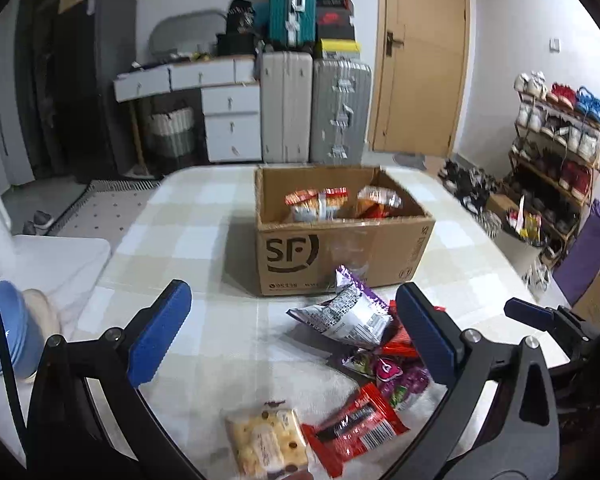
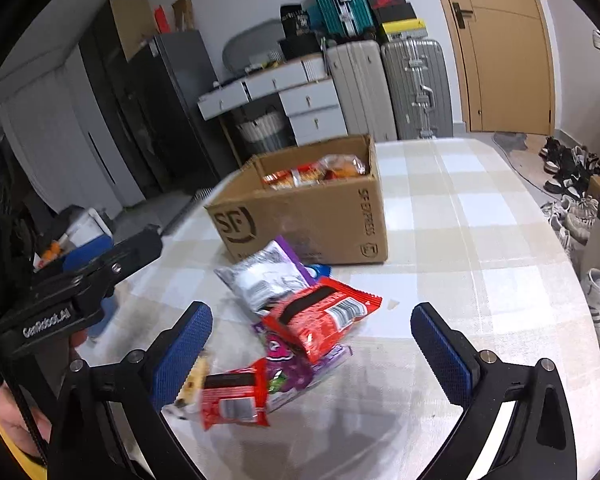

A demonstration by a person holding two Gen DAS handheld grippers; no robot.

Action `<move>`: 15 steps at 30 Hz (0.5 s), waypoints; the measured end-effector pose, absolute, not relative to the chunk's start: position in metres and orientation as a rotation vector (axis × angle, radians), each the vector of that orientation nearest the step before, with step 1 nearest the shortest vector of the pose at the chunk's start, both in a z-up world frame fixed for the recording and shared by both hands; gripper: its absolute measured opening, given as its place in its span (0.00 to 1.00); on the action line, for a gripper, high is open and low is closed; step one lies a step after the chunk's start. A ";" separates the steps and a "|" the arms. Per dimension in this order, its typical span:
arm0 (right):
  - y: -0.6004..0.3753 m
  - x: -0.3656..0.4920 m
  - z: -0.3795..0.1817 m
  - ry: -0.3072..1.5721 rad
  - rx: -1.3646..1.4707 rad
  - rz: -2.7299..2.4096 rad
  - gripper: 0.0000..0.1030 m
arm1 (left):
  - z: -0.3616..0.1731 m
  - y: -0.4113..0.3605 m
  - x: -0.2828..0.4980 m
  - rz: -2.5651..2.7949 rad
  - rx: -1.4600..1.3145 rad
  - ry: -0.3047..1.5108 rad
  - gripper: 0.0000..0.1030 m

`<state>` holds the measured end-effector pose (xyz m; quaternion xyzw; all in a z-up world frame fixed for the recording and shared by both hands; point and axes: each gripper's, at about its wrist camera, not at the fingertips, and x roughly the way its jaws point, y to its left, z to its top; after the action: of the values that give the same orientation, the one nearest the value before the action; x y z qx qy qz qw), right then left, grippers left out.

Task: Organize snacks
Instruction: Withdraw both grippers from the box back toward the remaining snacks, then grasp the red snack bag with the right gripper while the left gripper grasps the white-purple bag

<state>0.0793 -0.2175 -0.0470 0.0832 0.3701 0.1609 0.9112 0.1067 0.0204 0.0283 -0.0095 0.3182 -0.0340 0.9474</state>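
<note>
An open cardboard box marked SF stands mid-table with red and orange snack packs inside; it also shows in the right wrist view. A pile of snacks lies in front of it: a silver-purple bag, red packets, a purple pack and a cookie pack. My left gripper is open and empty above the pile. My right gripper is open and empty over the pile.
The table has a checked cloth. Blue bowls sit at its left edge. Suitcases, drawers and a door stand behind. A shoe rack is at the right.
</note>
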 end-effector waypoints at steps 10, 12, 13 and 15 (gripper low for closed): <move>-0.216 0.116 -0.081 0.883 0.173 0.349 0.98 | -0.018 0.002 0.185 -0.165 -0.008 0.806 0.99; -0.214 0.122 -0.088 0.907 0.174 0.354 0.98 | -0.025 0.000 0.195 -0.167 -0.018 0.826 0.99; -0.214 0.126 -0.092 0.918 0.175 0.358 0.98 | -0.029 -0.001 0.201 -0.180 -0.024 0.839 0.99; -0.214 0.130 -0.098 0.938 0.173 0.354 0.98 | -0.037 -0.004 0.209 -0.184 -0.023 0.859 0.99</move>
<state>0.1303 -0.2138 -0.0982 0.0829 0.4492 0.1697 0.8732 0.2089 -0.0037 -0.0370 -0.0110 0.4156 -0.0890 0.9051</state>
